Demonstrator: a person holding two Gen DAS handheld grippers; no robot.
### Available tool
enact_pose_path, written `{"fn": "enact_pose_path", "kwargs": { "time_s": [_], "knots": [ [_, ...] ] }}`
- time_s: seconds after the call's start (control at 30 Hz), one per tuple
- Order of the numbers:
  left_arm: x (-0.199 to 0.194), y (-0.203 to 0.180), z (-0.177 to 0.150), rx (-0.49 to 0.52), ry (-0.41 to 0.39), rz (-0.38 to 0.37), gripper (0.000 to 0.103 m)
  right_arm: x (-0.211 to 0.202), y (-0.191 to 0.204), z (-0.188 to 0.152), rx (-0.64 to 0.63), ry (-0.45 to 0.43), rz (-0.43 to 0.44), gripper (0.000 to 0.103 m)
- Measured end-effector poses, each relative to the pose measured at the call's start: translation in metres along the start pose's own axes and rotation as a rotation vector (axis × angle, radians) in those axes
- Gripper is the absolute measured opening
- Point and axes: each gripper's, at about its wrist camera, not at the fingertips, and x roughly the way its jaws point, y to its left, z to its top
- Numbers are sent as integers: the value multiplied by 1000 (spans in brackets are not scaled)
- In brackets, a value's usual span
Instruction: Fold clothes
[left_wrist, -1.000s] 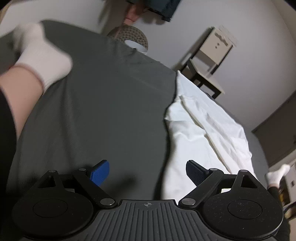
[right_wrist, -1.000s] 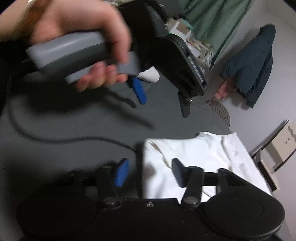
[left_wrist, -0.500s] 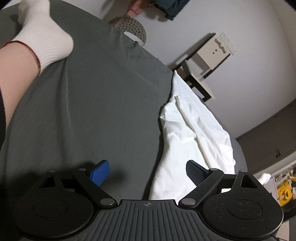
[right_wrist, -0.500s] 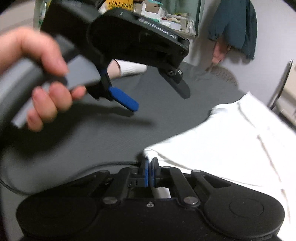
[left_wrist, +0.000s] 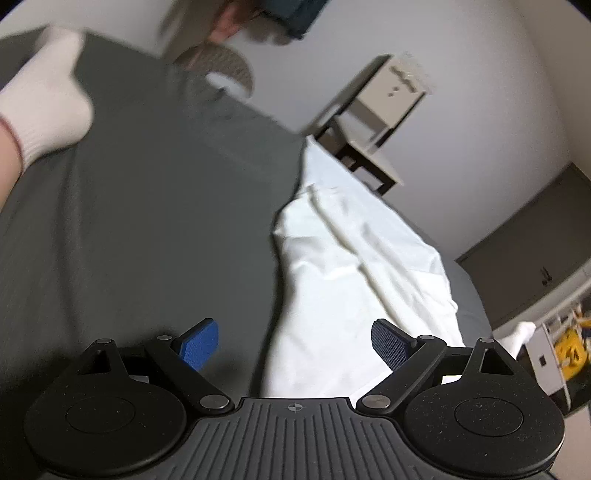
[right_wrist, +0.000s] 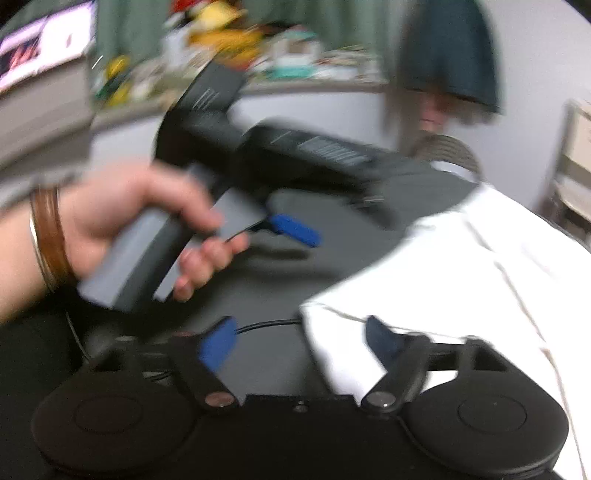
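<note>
On the grey bed sheet (left_wrist: 155, 221), right of centre in the left wrist view, there's one white garment (left_wrist: 354, 266) lying in a long strip that runs from near the camera out toward the far wall. Looks like it's already been folded lengthwise at least once, since I can see a layered edge and creases running along it, but that's my read and not a sure thing. It's not a compact bundle yet, so I'd guess the crosswise folds are still to do. Call it partway.

Left gripper (left_wrist: 295, 341): fingers spread wide, nothing between them, with the garment's near end just beyond, under the right-hand finger. Right gripper (right_wrist: 301, 339): also spread apart, holding nothing, and the near corner of the garment (right_wrist: 461, 280) sits between the two fingers, closer to the right one. That view is pretty blurry, so whether a pad is touching cloth I can't say.

Counts, as far as I can see:
- white garments on the bed: 1
- grippers: 2, the left one also shows up in the right view, gripped by a hand (right_wrist: 144, 225) with bracelets on the wrist
- white-socked feet: 2, one far left (left_wrist: 44, 107), one far right (left_wrist: 522, 332)
- small chair by the far wall (left_wrist: 373, 122): 1
- thin black cable on the sheet (right_wrist: 269, 325): 1
</note>
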Motion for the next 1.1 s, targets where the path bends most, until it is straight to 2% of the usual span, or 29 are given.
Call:
{"fn": "enact_pose_path", "kwargs": {
  "time_s": [0.07, 0.13, 0.2, 0.3, 0.4, 0.5, 0.63, 0.7, 0.77, 0.9, 1.0, 1.1],
  "knots": [
    [-3, -14, 2, 59, -6, -18, 90, -39, -17, -4, 85, -38, -48, 88],
    [-7, -30, 4, 133, -17, -43, 90, -77, -34, -5, 126, -88, -131, 100],
    [-14, -58, 3, 272, -28, -84, 90, -118, -46, -7, 124, -157, -246, 103],
    [-24, -93, -10, 509, -32, -138, 90, -160, -52, -14, 30, -201, -416, 103],
    [-28, -124, -32, 770, -11, -144, 90, -162, -50, -31, -168, -123, -464, 103],
    [-32, -148, -64, 1042, 52, -116, 90, -135, -40, -54, -385, 42, -404, 103],
    [-31, -162, -102, 1319, 114, -125, 90, -79, -31, -77, -542, 268, -262, 99],
    [-32, -165, -120, 1419, 144, -126, 90, -60, -29, -89, -619, 329, -261, 93],
    [-30, -162, -136, 1507, 188, -89, 90, -45, -29, -99, -711, 381, -273, 86],
    [-18, -163, -158, 1693, 231, 50, 90, -33, -35, -130, -883, 425, -278, 83],
    [-7, -164, -168, 1807, 250, 130, 90, -34, -39, -138, -928, 373, -271, 86],
    [-2, -172, -175, 1866, 205, 154, 90, -29, -43, -142, -963, 296, -340, 86]
  ]
}}
